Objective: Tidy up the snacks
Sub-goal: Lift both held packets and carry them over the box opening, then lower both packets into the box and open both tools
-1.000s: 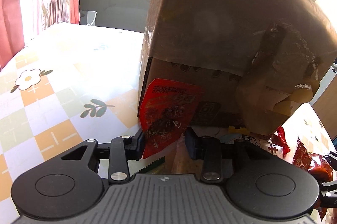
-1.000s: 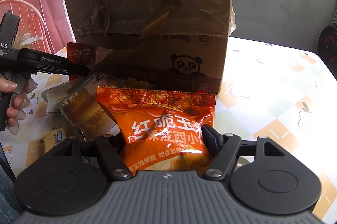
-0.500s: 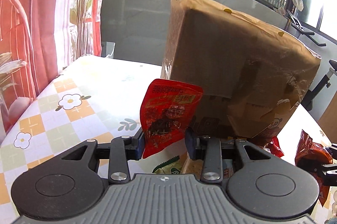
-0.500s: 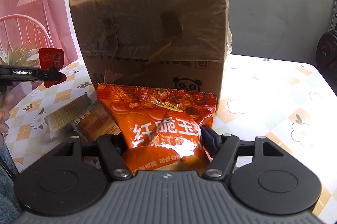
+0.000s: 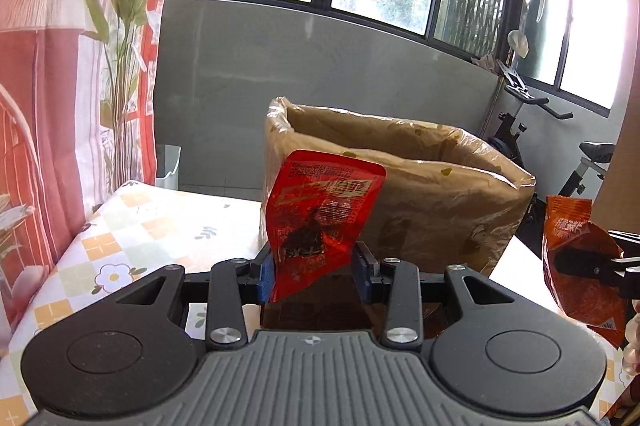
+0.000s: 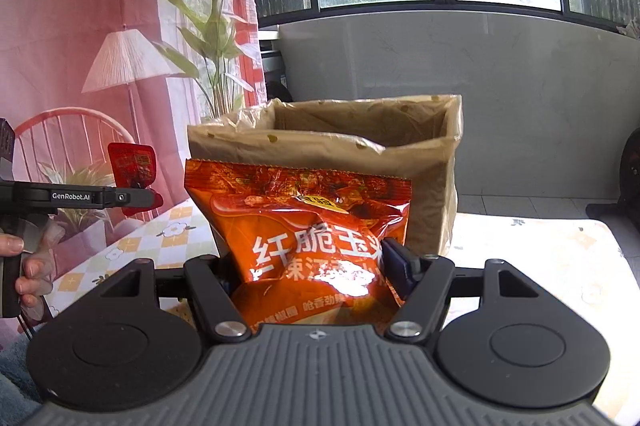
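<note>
On the left, the left gripper (image 5: 315,272) pinches a small shiny red snack packet (image 5: 320,222) between its two blue pads. The packet stands up tall, a little tilted, and its top reaches about as high as the rim of the box behind it. In the right wrist view, the same packet (image 6: 134,177) sticks up from the thin black fingers, with the person's left hand (image 6: 28,266) wrapped around the handle.

In the middle stands a big brown cardboard box (image 5: 420,193) lined with crinkly clear plastic. Its top is open. It sits on a table (image 5: 132,226) covered with a checked cloth of orange, green and white squares with little flowers.

On the right, the right gripper (image 6: 316,266) squeezes a puffy orange snack bag with white letters (image 6: 308,230). The bag is held upright in front of the box (image 6: 344,145), below its rim. From the left wrist view, the orange bag (image 5: 576,250) shows at the right edge, beside the box.
</note>
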`<move>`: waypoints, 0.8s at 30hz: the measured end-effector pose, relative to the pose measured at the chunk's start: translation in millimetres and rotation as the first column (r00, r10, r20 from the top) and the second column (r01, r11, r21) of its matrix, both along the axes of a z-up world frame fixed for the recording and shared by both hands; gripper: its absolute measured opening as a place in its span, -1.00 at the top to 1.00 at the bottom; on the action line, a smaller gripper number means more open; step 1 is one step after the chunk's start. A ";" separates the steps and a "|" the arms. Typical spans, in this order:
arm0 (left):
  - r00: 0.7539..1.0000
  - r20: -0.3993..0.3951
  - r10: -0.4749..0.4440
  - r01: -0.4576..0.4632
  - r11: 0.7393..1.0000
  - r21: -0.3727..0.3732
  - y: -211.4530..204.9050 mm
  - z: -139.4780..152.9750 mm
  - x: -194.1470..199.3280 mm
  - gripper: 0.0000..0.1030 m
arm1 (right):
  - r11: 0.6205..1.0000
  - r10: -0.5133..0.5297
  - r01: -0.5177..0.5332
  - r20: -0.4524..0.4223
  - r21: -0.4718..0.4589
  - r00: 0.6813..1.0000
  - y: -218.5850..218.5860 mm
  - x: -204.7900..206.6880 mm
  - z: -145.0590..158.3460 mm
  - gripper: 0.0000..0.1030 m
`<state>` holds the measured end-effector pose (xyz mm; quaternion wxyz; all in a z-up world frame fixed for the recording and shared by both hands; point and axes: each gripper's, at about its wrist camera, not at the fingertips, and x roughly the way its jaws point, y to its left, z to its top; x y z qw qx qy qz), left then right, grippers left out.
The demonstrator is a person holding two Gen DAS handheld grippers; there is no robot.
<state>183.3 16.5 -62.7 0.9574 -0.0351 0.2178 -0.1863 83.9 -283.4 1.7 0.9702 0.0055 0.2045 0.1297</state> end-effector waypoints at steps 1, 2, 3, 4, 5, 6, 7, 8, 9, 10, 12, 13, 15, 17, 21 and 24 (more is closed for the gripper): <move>1.000 0.017 -0.012 0.012 1.000 -0.003 -2.5 6.7 1.0 0.20 | 1.000 0.010 -0.010 0.016 -0.001 1.000 -0.3 1.5 8.9 -0.34; 0.999 0.034 -0.022 0.023 1.000 -0.002 -6.0 13.3 2.7 0.20 | 1.000 0.019 -0.019 0.027 0.003 0.999 -0.9 3.7 17.7 -0.34; 0.998 0.053 -0.032 0.032 0.999 0.001 -9.8 19.7 4.0 0.20 | 1.000 0.026 -0.026 0.036 0.011 0.999 -2.1 6.7 25.9 -0.34; 0.997 0.070 -0.041 0.040 0.999 0.004 -13.5 26.2 6.2 0.20 | 0.999 0.031 -0.032 0.043 0.019 0.999 -3.6 10.2 33.8 -0.34; 0.995 0.088 -0.048 0.048 0.999 0.008 -16.8 32.7 8.2 0.20 | 0.999 0.039 -0.041 0.054 0.029 0.998 -6.4 15.6 44.1 -0.34; 0.993 0.107 -0.058 0.057 0.998 0.013 -21.3 40.0 10.7 0.20 | 0.998 0.045 -0.047 0.063 0.035 0.997 -8.0 20.0 51.5 -0.34; 0.990 0.122 -0.067 0.065 0.998 0.020 -25.7 46.7 13.5 0.20 | 0.998 0.052 -0.055 0.075 0.039 0.996 -9.0 26.7 59.7 -0.34; 0.988 0.133 -0.075 0.072 0.997 0.027 -29.8 52.5 17.2 0.20 | 0.997 0.058 -0.062 0.085 0.040 0.995 -9.1 33.3 67.1 -0.34; 0.986 0.138 -0.090 0.086 0.996 0.032 -35.3 59.2 22.4 0.20 | 0.997 0.065 -0.068 0.094 0.036 0.993 -8.7 40.1 73.9 -0.34; 0.985 0.139 -0.101 0.098 0.995 0.032 -39.5 63.5 28.9 0.20 | 0.997 0.070 -0.073 0.102 0.028 0.992 -7.8 46.4 78.7 -0.34; 0.983 0.146 -0.116 0.111 0.993 0.039 -48.8 72.5 44.4 0.20 | 0.997 0.075 -0.075 0.125 -0.008 0.989 -2.0 69.1 87.8 -0.34; 0.982 0.150 -0.118 0.112 0.993 0.048 -53.4 75.0 53.0 0.20 | 0.997 0.075 -0.073 0.134 -0.019 0.988 -0.4 79.4 90.2 -0.34; 0.982 0.138 -0.130 0.122 0.991 0.062 -63.6 79.5 74.2 0.20 | 0.997 0.074 -0.069 0.133 -0.046 0.988 3.0 101.8 92.2 -0.34; 0.985 0.118 -0.127 0.119 0.990 0.069 -72.4 80.0 95.0 0.20 | 0.995 0.056 -0.045 0.132 -0.087 0.990 8.8 128.8 89.3 -0.34; 0.995 0.055 -0.080 0.078 0.996 0.048 -83.6 71.4 136.2 0.20 | 0.995 0.009 0.001 0.101 -0.100 0.995 16.3 173.0 76.0 -0.34; 0.997 0.036 -0.073 0.071 0.996 0.056 -92.5 60.5 150.4 0.19 | 0.991 -0.024 0.035 0.087 -0.127 0.996 22.1 193.1 63.5 -0.34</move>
